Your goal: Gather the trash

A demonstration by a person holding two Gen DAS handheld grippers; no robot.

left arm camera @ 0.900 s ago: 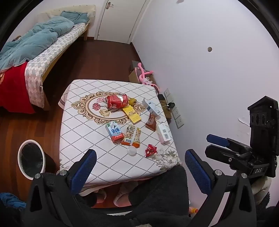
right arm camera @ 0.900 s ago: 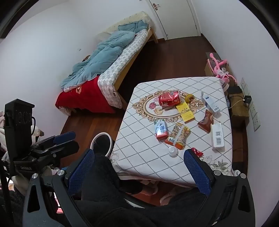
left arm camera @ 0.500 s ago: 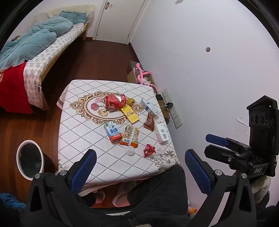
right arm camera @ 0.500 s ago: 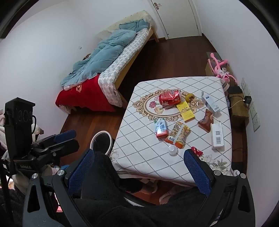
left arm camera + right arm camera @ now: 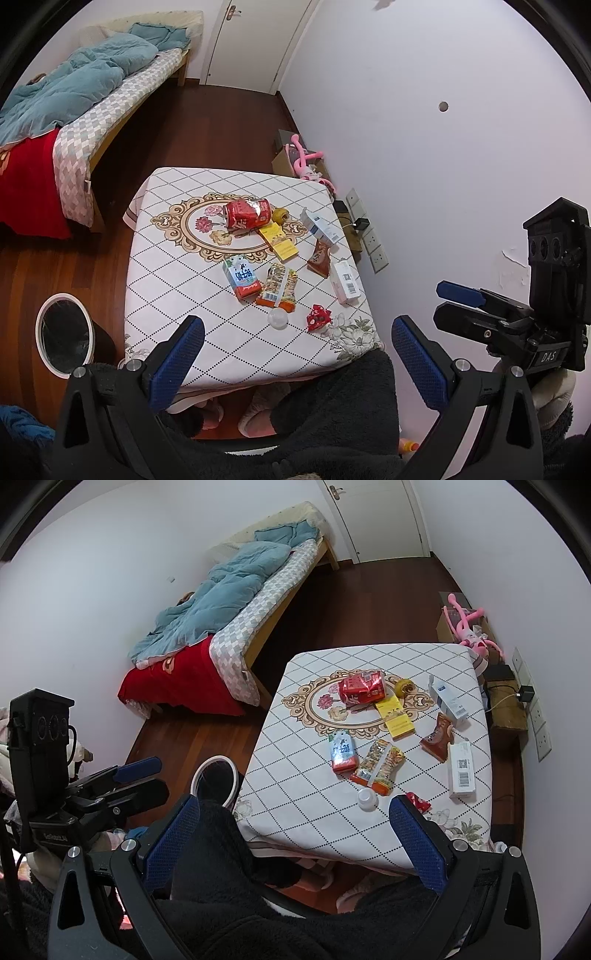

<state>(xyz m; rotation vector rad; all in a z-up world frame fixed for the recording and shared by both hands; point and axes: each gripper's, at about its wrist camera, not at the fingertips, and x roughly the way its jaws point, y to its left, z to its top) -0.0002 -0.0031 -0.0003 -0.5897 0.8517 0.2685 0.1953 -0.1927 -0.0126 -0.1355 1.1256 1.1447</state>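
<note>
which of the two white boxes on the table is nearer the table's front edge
The white box with the barcode, lying by the right edge near the brown snack packet. The other white box, with blue print, lies farther back, toward the far corner.

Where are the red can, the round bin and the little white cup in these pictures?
red can [image 5: 246,214], left wrist view, middle of its crushed side.
round bin [image 5: 41,317], left wrist view, its white rim.
white cup [image 5: 367,799], right wrist view, its top.

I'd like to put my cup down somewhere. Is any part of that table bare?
Yes. The tablecloth is bare along its whole left side, beside the bin, and along the far edge beyond the red can. The near left corner is free too. It is crowded from the can through the milk carton to the white box.
</note>
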